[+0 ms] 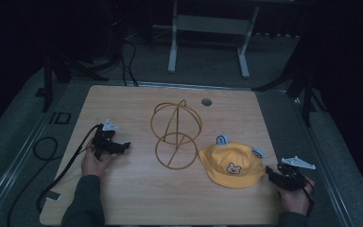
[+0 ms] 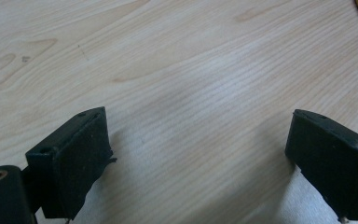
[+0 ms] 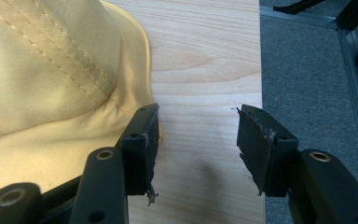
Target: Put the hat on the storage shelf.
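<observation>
A yellow child's hat (image 1: 231, 164) with a bear face and small blue ears lies on the right of the wooden table (image 1: 137, 189). Left of it stands a golden wire hat stand (image 1: 176, 135) made of rings. My right gripper (image 1: 276, 176) rests at the hat's right brim, open; in the right gripper view its jaws stand apart over bare wood (image 3: 200, 154), the hat (image 3: 51, 93) lying just outside the left jaw. My left gripper (image 1: 118, 147) sits on the table's left side, open, with only wood between its jaws (image 2: 200, 140).
A grommet hole (image 1: 206, 101) sits near the table's far edge. The table's right edge (image 3: 262, 93) runs close beside my right gripper, with grey floor beyond. A black cable (image 1: 52, 156) trails off the left side. A white frame (image 1: 208, 28) stands behind the table.
</observation>
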The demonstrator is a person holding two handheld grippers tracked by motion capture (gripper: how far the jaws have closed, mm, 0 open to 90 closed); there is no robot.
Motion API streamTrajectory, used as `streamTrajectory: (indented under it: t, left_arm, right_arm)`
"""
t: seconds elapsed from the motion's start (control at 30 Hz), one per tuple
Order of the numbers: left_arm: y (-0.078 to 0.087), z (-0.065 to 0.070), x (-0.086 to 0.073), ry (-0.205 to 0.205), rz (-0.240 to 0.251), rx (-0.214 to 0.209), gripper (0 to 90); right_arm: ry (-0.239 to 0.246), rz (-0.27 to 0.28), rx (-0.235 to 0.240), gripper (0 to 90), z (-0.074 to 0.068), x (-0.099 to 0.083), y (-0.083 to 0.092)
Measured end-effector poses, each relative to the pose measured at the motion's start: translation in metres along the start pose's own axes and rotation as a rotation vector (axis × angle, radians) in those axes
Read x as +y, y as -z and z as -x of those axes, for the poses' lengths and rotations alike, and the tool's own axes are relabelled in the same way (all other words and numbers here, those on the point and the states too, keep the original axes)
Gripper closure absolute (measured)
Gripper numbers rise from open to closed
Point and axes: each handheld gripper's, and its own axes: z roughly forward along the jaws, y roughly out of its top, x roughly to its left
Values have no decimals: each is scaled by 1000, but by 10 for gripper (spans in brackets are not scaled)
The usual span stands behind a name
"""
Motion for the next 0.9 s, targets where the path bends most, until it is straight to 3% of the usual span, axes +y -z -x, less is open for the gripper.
streamTrajectory:
  t: [0.3, 0.6, 0.9]
  left_arm:
    - [0, -2, 0, 10, -6, 13, 67]
    - [1, -1, -1, 19, -1, 21, 67]
    - [1, -1, -1, 21, -2, 24, 67]
  right_arm:
    - [11, -18, 7, 470, -3, 1, 2]
    - [66, -37, 9, 473, -5, 6, 8]
    - [127, -40, 73, 483, -8, 12, 22]
